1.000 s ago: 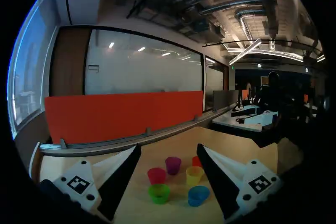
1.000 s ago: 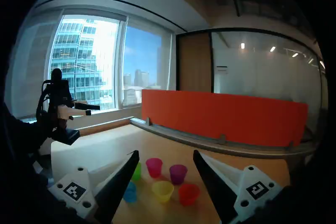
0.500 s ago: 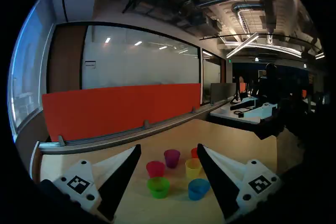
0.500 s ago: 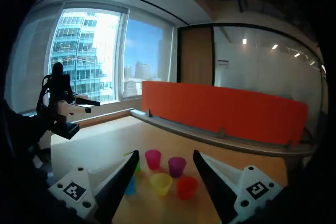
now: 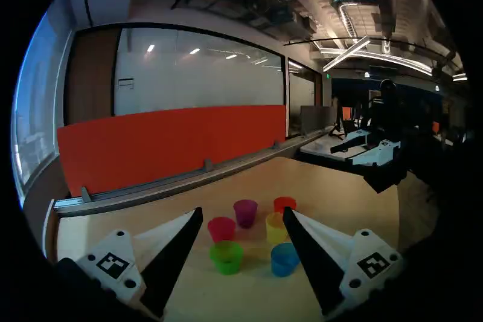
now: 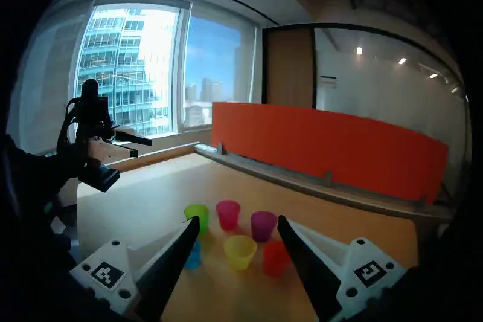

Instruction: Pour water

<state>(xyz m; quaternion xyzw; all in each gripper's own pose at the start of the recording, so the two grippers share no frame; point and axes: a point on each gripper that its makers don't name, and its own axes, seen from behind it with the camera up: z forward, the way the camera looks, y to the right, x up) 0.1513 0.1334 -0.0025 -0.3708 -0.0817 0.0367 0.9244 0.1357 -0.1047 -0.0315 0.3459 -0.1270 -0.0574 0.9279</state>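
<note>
Now your left gripper (image 5: 241, 210) and right gripper (image 6: 237, 219) hover, jaws spread, above small coloured plastic cups (image 5: 226, 257) on the wooden surface (image 5: 338, 192).

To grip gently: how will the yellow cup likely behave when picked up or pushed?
The yellow cup looks like thin translucent plastic, so it is probably light and easily squeezed. It stands upright on a narrower base, so a push high up may tip it.
</note>
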